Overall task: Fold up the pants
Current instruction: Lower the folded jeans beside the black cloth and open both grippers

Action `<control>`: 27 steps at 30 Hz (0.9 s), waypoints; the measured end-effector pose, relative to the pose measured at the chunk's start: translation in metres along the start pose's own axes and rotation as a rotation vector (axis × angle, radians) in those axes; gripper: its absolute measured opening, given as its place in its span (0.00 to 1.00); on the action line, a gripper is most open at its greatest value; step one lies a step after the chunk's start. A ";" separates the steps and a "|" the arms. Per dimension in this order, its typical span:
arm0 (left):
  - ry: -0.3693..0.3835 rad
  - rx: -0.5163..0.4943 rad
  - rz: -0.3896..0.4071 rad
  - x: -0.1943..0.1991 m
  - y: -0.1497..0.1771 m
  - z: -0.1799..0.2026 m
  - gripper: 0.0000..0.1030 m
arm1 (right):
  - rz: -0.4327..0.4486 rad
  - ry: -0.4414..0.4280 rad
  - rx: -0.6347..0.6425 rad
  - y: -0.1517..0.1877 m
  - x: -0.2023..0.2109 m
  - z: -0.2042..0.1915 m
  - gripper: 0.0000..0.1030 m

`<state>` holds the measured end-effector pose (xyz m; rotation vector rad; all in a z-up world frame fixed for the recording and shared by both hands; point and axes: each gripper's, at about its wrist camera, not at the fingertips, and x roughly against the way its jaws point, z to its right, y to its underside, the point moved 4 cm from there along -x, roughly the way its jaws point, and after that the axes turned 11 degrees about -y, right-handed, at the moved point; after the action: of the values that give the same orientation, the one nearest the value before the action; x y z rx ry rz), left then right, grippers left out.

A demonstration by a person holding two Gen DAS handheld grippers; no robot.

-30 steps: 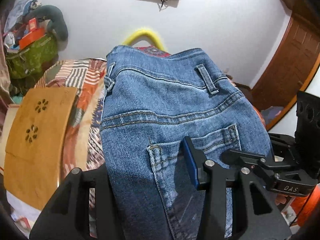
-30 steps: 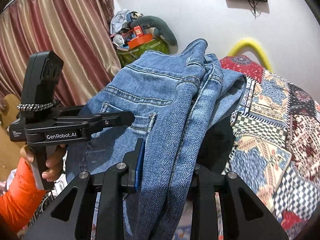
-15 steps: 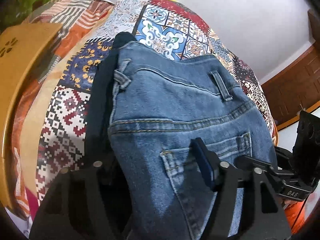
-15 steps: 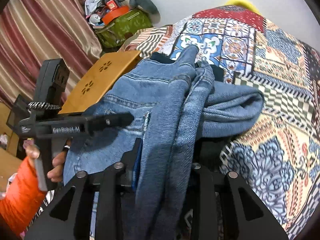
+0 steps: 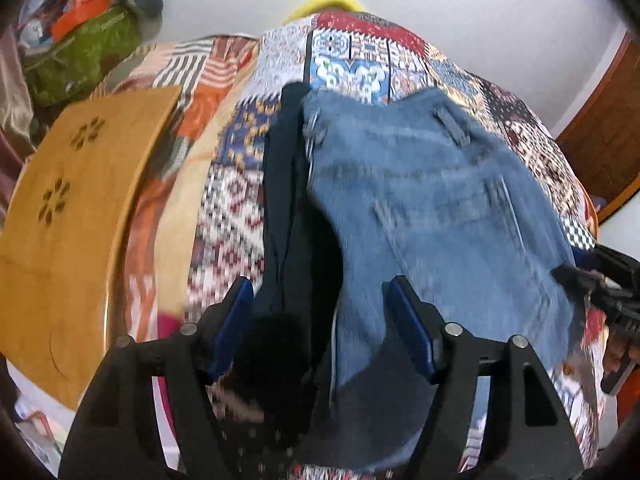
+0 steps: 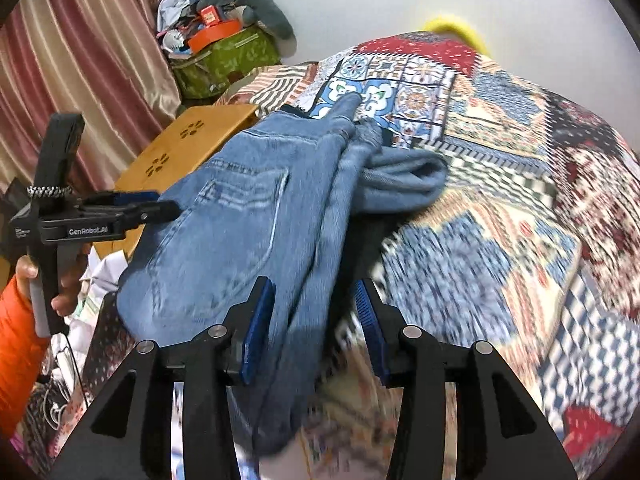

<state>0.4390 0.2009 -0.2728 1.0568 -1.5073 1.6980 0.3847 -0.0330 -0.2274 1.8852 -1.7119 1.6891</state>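
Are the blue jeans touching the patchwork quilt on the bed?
Touching. The right wrist view shows it: the folded end of the jeans rests directly on the patchwork quilt, with no gap visible under it.

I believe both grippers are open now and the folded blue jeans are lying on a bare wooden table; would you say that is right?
Not quite. The left gripper and right gripper are indeed open, but the folded blue jeans lie on a patchwork bedspread, partly over a dark garment, not on a bare wooden table. The right wrist view shows this most clearly.
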 end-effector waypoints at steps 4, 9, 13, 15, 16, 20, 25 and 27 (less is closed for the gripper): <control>-0.048 0.005 -0.050 -0.017 0.028 0.005 0.74 | -0.001 0.021 -0.025 0.012 -0.009 0.004 0.39; -0.117 0.032 -0.033 -0.026 0.039 0.012 0.76 | 0.006 -0.022 -0.064 0.005 -0.007 0.007 0.42; -0.151 0.017 -0.002 -0.027 0.041 0.014 0.80 | 0.097 0.006 -0.049 -0.028 0.007 0.005 0.47; -0.151 0.020 0.003 -0.027 0.040 0.014 0.80 | 0.110 -0.012 -0.082 -0.055 0.001 0.009 0.50; -0.150 0.019 0.007 -0.027 0.040 0.014 0.80 | 0.106 -0.015 -0.096 -0.062 -0.003 0.011 0.50; -0.149 0.001 0.032 -0.027 0.040 0.014 0.81 | 0.021 0.002 -0.168 -0.088 -0.041 0.028 0.50; -0.124 0.009 0.047 -0.028 0.040 0.012 0.81 | -0.017 -0.067 -0.304 -0.087 -0.079 0.059 0.54; -0.112 0.024 0.049 -0.030 0.039 0.010 0.81 | -0.014 -0.073 -0.318 -0.087 -0.084 0.060 0.55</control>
<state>0.4213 0.1864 -0.3177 1.1530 -1.5987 1.7194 0.5072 0.0129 -0.2629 1.8242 -1.8574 1.2648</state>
